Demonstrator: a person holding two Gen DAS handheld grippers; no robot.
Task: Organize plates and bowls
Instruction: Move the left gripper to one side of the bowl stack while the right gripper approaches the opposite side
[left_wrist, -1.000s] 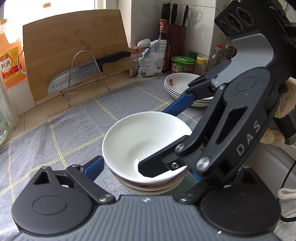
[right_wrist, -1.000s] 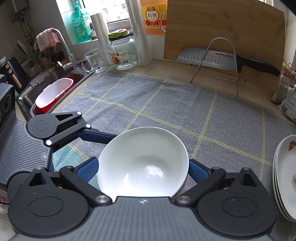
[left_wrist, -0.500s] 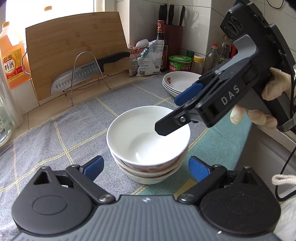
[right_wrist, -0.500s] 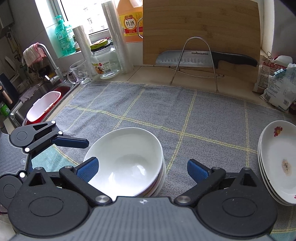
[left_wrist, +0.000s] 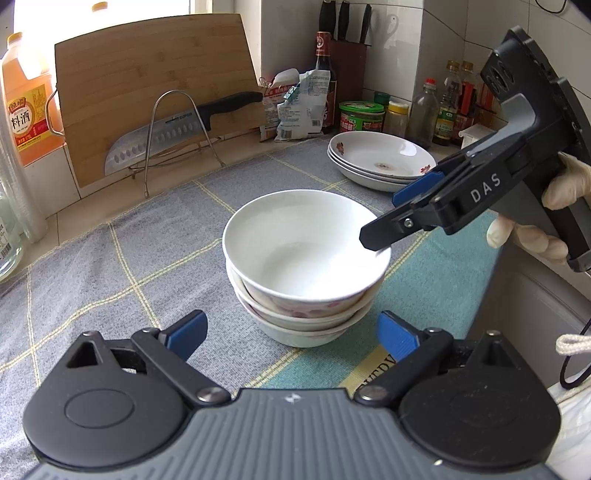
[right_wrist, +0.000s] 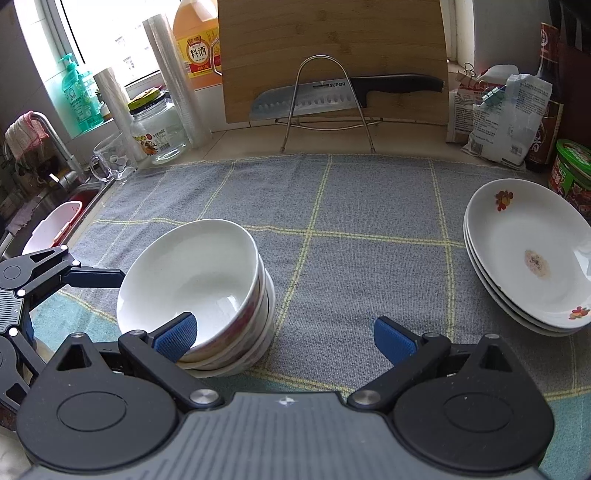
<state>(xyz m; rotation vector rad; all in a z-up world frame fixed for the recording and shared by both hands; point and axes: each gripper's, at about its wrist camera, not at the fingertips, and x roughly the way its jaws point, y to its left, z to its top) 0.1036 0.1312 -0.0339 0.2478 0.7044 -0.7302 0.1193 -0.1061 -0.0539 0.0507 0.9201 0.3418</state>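
Note:
A stack of three white bowls (left_wrist: 303, 266) stands on the grey checked cloth (left_wrist: 110, 266); it also shows in the right wrist view (right_wrist: 199, 291). A stack of three white flowered plates (left_wrist: 380, 158) sits behind it to the right, and shows in the right wrist view (right_wrist: 532, 251). My left gripper (left_wrist: 291, 330) is open and empty, just in front of the bowls. My right gripper (right_wrist: 284, 336) is open and empty, its left finger at the top bowl's near rim. It hangs over the bowls' right rim in the left wrist view (left_wrist: 402, 210).
A bamboo cutting board (right_wrist: 332, 55) and a knife (right_wrist: 332, 96) on a wire rack stand at the back. Bottles, jars and packets (left_wrist: 358, 118) line the back right. A glass jar (right_wrist: 157, 129), a cup and a sink (right_wrist: 55, 221) lie to the left.
My right gripper let go of the top white bowl on the stack and drew back to the right. My left gripper backed away from the stack.

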